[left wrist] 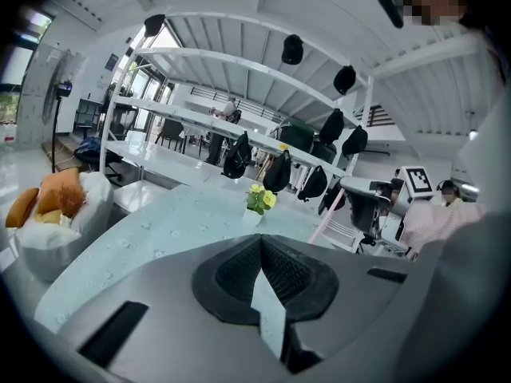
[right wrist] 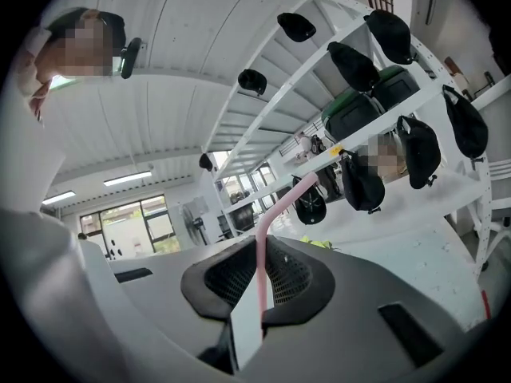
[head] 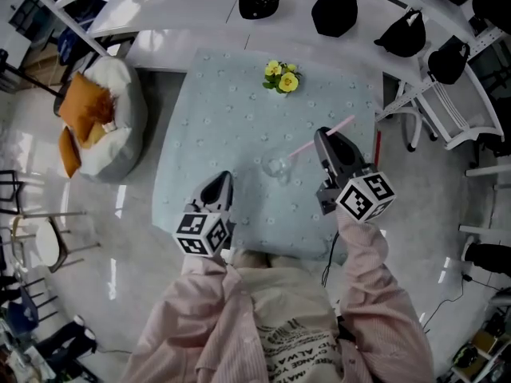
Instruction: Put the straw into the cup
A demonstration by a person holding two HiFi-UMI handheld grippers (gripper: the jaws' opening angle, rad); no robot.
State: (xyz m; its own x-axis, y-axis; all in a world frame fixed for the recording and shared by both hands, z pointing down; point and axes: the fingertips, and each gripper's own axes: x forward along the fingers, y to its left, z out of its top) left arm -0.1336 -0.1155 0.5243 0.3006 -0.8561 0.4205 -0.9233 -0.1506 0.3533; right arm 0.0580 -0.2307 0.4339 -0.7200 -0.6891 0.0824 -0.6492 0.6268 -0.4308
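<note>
A clear cup (head: pixel 277 167) stands near the middle of the pale blue tablecloth (head: pixel 231 118). My right gripper (head: pixel 322 136) is shut on a pink straw (head: pixel 344 123) just right of the cup and above the table. The straw's lower end (head: pixel 299 149) slants down-left toward the cup's rim and stays outside it. In the right gripper view the straw (right wrist: pixel 261 282) rises between the pads and bends right at its top. My left gripper (head: pixel 221 183) hovers left of the cup near the table's front edge, jaws shut with nothing between them (left wrist: pixel 260 250). The left gripper view shows the straw (left wrist: pixel 323 226) too.
A small pot of yellow flowers (head: pixel 281 76) sits at the table's far side. A white beanbag with orange cushions (head: pixel 108 110) lies left of the table. White chairs (head: pixel 443 110) stand at the right. Black caps (head: pixel 334 8) hang on a curved white rack behind.
</note>
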